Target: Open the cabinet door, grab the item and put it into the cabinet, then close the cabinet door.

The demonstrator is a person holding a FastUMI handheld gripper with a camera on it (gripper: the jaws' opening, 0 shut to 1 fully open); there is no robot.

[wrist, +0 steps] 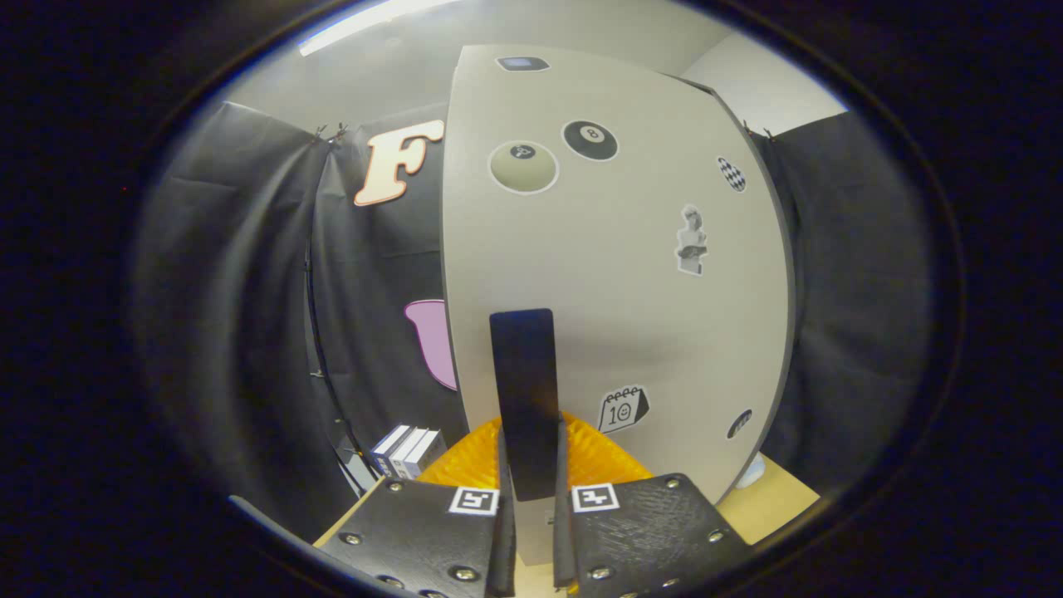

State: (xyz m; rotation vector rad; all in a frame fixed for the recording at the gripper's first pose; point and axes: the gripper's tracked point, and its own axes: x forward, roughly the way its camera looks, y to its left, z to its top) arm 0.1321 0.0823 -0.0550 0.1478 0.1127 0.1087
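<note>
A tall beige cabinet door (648,332) with several stickers stands right in front of me. Its dark, flat vertical handle (521,374) runs down the door's lower middle. My gripper (531,440) is shut on the lower part of that handle, one finger pressing on each side. The door's left edge stands free against the booth's cloth wall, and a dark edge of the cabinet body (706,90) shows behind its top right corner. I cannot see inside the cabinet.
Three small blue-and-white boxes (407,450) stand upright left of the door's foot, near the cloth wall. The light wooden tabletop (785,492) shows right of the door, with a small white object (751,473) at the door's bottom corner.
</note>
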